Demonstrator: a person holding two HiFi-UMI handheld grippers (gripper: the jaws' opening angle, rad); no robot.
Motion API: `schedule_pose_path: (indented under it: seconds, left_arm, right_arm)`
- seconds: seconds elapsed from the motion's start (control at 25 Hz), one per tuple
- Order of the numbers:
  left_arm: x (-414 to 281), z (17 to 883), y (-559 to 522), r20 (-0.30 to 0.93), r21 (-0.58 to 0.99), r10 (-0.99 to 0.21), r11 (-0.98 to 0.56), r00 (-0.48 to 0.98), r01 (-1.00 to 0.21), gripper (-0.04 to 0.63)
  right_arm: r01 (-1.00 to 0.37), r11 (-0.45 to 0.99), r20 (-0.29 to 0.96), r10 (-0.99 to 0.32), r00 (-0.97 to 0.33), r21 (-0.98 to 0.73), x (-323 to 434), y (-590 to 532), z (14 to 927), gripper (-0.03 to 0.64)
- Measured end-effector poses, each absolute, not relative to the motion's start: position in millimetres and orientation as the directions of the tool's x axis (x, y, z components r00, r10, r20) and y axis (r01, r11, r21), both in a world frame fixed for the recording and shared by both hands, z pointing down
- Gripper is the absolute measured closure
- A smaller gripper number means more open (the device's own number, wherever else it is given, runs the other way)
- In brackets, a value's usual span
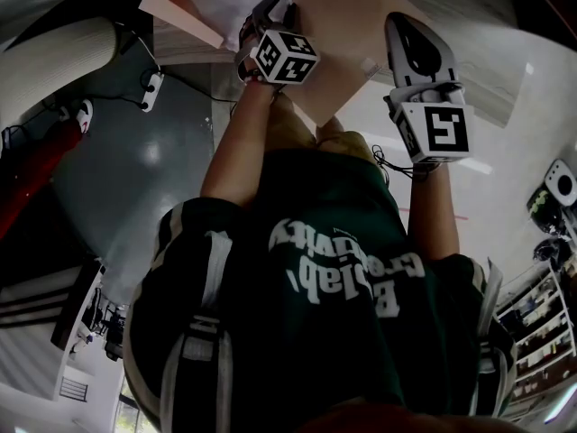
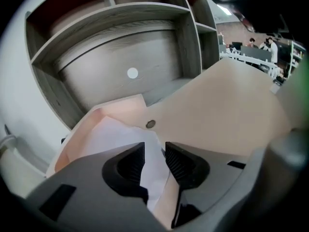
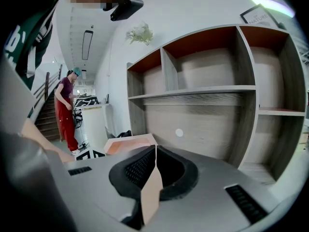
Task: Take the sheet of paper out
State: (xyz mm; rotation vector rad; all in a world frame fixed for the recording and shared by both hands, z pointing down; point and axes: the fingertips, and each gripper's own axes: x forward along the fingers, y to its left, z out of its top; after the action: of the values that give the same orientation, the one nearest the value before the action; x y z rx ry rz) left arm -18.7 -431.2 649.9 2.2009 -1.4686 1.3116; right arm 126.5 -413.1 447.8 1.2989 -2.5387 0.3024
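Ahead, grey wood shelving, white wall; envelope before shelving.

The sheet of paper is white and slightly creased. It sticks partway out of the open mouth of a tan envelope, with its near corner reaching down between the jaws of the left tool. The jaws stand a little apart on either side of it and are not pressed onto it. The envelope is large and flat and is held up in the air, tilted. Its opened end shows a pale peach inner face, and a small round fastener sits near the mouth. The right tool is clamped on the envelope's far edge, seen edge-on there.
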Motion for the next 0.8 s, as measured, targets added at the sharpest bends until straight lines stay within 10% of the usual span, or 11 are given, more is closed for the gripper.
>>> schedule_pose_path:
  seconds: [0.8]
  left_arm:
    - [-18, 628, -436, 0.727, -0.208, -0.666, -0.446, 0.167, -0.871, 0.577]
  right_arm:
    - [-0.806, 0.590, 0.343, -0.748, -0.568, -0.049, 118, -407, 444, 0.583]
